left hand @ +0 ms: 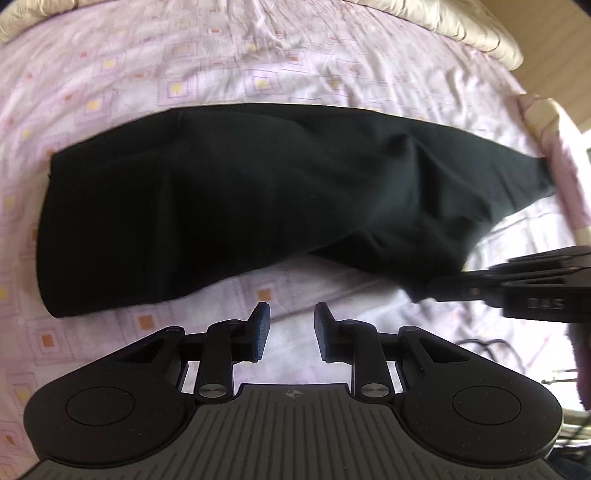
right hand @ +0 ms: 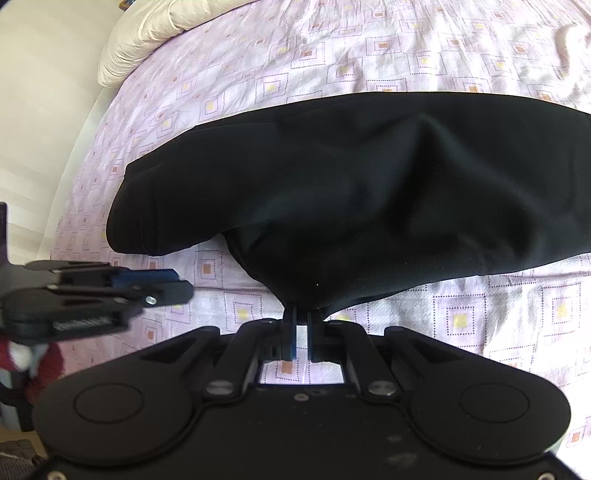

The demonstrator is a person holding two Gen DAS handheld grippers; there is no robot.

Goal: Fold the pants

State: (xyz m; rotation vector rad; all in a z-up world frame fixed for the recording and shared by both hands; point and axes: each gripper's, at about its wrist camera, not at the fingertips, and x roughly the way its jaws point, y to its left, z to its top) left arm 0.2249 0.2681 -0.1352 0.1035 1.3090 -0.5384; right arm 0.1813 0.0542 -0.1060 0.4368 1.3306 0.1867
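The black pants point(left hand: 240, 192) lie across the pink patterned bed sheet point(left hand: 221, 74), partly folded, and also show in the right wrist view point(right hand: 351, 192). My left gripper point(left hand: 291, 328) is open and empty, just short of the pants' near edge. My right gripper point(right hand: 302, 314) is shut on a near corner of the pants and lifts that fabric off the sheet. The right gripper enters the left wrist view from the right point(left hand: 436, 288). The left gripper shows at the left of the right wrist view point(right hand: 177, 284).
A cream quilt point(left hand: 461, 26) lies bunched along the far edge of the bed, also seen in the right wrist view point(right hand: 140, 40). A pale wall point(right hand: 44, 92) runs beside the bed at the left. A dark red object point(right hand: 44, 369) sits below the bed's near corner.
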